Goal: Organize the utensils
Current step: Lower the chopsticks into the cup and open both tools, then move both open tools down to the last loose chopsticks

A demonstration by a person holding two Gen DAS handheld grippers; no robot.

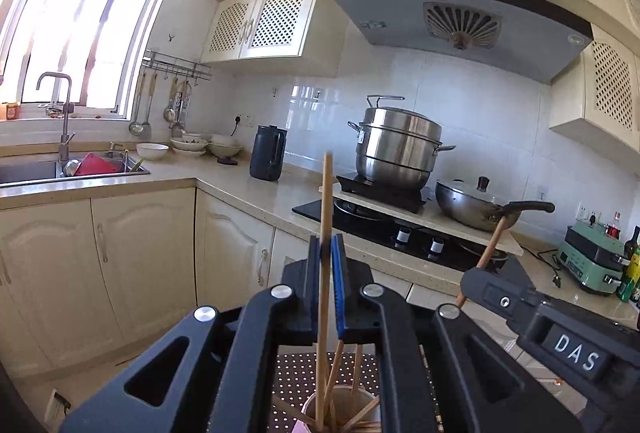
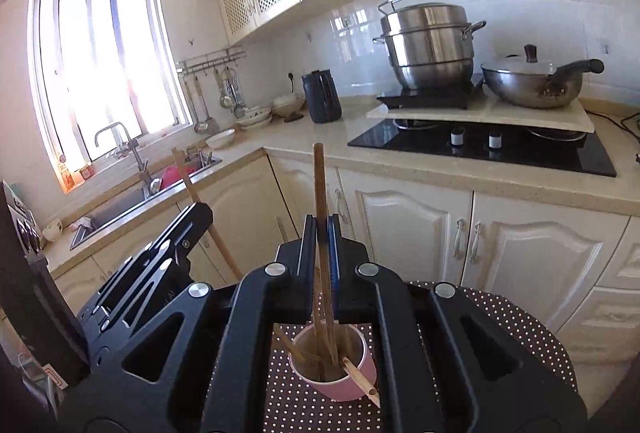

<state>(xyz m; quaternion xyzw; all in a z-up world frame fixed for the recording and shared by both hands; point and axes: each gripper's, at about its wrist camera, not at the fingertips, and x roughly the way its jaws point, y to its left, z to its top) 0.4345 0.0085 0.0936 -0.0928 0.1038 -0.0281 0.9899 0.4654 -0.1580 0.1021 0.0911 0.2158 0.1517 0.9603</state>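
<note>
Chopsticks mostly sat in the pink cup (image 2: 334, 369) already; your left tongs (image 1: 329, 253) and right tongs (image 2: 323, 233) each pinched one chopstick (image 1: 326, 201), neither dropped in yet.

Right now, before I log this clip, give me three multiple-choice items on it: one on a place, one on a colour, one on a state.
1. Where does the pink cup stand?
A. on the dotted cloth
B. in the sink
C. on the hob

2. What colour is the left gripper's chopstick?
A. black
B. pale wood
C. red

3. How is the right gripper set?
A. wide open, empty
B. shut on a spoon
C. shut on a dark chopstick

Answers:
1. A: the cup sits on the dotted cloth, below both grippers.
2. B: the stick clamped in the left gripper is light wood.
3. C: its fingers press a dark chopstick that reaches down into the cup.
</note>
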